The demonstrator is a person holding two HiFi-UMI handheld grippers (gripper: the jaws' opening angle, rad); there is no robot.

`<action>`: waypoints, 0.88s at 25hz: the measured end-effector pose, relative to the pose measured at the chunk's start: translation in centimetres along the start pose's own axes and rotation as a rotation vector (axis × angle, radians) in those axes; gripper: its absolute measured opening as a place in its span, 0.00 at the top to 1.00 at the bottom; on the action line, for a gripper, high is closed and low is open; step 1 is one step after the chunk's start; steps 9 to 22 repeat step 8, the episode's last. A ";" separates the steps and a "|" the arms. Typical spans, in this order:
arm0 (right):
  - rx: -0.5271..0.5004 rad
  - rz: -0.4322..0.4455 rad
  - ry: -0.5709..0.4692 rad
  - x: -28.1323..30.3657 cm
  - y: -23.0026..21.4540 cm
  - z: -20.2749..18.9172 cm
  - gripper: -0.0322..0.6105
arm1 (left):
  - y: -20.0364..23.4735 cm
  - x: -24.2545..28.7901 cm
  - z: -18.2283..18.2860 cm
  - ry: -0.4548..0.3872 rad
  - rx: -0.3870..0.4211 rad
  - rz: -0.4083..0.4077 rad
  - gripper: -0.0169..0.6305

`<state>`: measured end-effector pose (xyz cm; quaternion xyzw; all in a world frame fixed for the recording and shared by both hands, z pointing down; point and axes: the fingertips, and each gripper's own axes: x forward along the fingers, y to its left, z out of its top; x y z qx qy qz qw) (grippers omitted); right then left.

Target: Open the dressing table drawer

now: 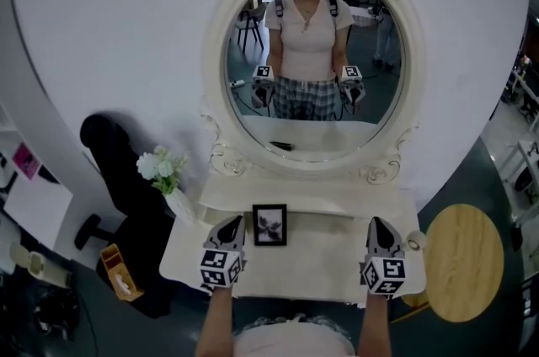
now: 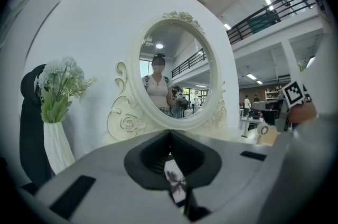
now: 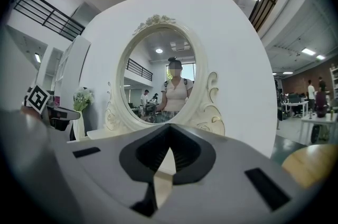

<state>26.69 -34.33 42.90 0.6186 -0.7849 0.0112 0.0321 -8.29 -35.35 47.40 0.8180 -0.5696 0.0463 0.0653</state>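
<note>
Left gripper [image 1: 232, 222] and right gripper [image 1: 377, 222] both hover shut and empty over the dressing-table worktop [image 1: 324, 254]. Its drawer sits hidden under the near edge, so I cannot tell whether it is open or closed. If closed, a gripper must drop below that edge.

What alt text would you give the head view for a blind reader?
A person holds the left gripper and right gripper, both shut, over a white dressing table, facing its oval mirror, which reflects them. A framed picture stands between the grippers; a vase of white flowers sits at the left.
</note>
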 end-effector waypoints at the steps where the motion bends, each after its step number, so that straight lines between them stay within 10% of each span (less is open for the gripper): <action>1: 0.001 0.002 -0.001 0.0 -0.1 0.0 0.93 | -0.1 0.0 0.0 0.003 0.002 0.002 0.93; 22: 0.008 0.016 0.002 0.6 -0.2 -0.5 0.93 | 0.3 0.1 -0.4 0.010 -0.002 0.024 0.93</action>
